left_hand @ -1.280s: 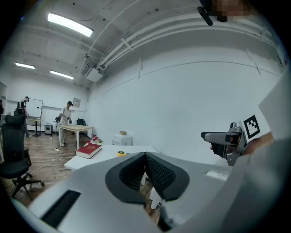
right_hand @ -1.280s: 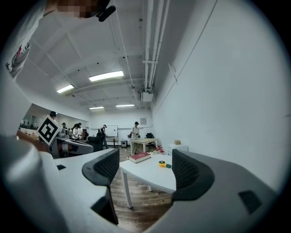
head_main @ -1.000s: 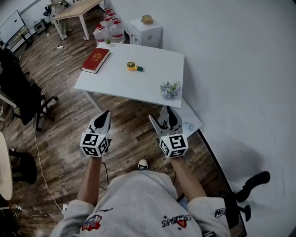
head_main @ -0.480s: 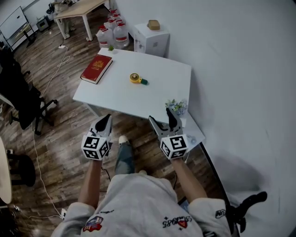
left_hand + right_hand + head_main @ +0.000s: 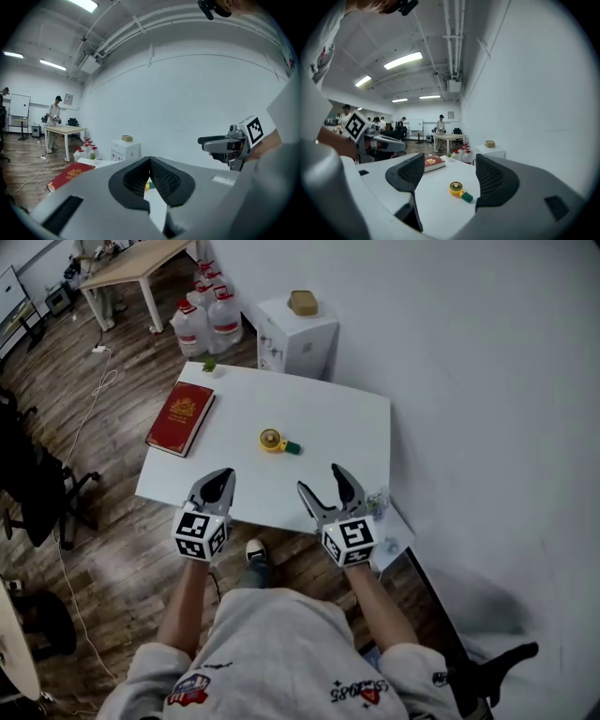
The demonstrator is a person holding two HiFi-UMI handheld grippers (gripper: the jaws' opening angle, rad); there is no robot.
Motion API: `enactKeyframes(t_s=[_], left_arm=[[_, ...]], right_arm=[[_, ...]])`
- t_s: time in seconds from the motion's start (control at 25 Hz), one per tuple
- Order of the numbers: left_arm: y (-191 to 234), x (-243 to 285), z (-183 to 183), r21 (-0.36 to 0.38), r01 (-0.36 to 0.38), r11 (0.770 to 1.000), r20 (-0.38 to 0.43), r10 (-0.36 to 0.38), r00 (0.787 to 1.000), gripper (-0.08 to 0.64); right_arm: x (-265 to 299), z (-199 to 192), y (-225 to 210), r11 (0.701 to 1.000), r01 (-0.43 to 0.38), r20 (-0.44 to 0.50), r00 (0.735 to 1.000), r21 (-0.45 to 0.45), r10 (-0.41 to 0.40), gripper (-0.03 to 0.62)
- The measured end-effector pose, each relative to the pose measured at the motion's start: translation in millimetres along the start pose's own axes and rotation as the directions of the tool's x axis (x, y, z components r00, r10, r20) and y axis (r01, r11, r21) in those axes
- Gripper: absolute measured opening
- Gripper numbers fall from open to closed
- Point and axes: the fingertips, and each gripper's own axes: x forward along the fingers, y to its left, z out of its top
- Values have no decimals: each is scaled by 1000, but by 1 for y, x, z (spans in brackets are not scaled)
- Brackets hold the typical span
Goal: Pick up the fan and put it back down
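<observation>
Head view, from the left: a red book (image 5: pixel 180 418) lies near the left edge of the white table (image 5: pixel 328 418). Its cover bears a gold crest and lettering too small to read. The left gripper (image 5: pixel 218 482) hangs over the near edge with its jaws pressed together on nothing; the left gripper view shows the pads meeting. The fan (image 5: pixel 276 441), a little yellow disc with a green handle, lies flat about mid-table, apart from both grippers. The right gripper (image 5: pixel 322 480) is held at the near edge with its jaws spread wide and empty. Its own view frames the fan (image 5: pixel 459 190) between them, farther out on the tabletop.

The step in hand, as I judge it, is the reach. The right gripper looks the better choice: carry it forward and down, turn it so the jaws straddle the handle or the disc's rim, and close gently, since so light a thing would likely skid if nudged. The marker cubes (image 5: pixel 199 533) carry patterns, not words, and the print on the person's shirt (image 5: pixel 272 643) is not legible.
</observation>
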Motion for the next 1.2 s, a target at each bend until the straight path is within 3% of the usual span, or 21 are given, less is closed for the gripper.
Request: enactKeyframes(t_s=[0.08, 0.36, 0.56, 0.76, 1.04, 1.2], left_arm=[[28, 24, 8, 12, 17, 1000, -9, -17, 1000, 4], [91, 82, 30, 27, 60, 998, -23, -59, 998, 4], [112, 101, 27, -12, 54, 998, -39, -54, 998, 3], [119, 106, 16, -20, 27, 999, -72, -28, 997, 5], [131, 102, -2, -50, -51, 997, -101, 46, 994, 4], [145, 90, -13, -65, -124, 990, -110, 116, 987, 5]], right_arm=[[38, 1, -1, 999, -22, -29, 999, -43, 21, 331], [118, -4, -20, 999, -33, -122, 992, -8, 31, 330], [144, -15, -37, 999, -43, -167, 985, 2, 43, 324], [163, -34, -45, 994, -107, -231, 968, -15, 100, 325], [189, -103, -49, 967, -243, -418, 888, -76, 190, 311], [207, -149, -51, 934, -343, -538, 808, -96, 242, 308]])
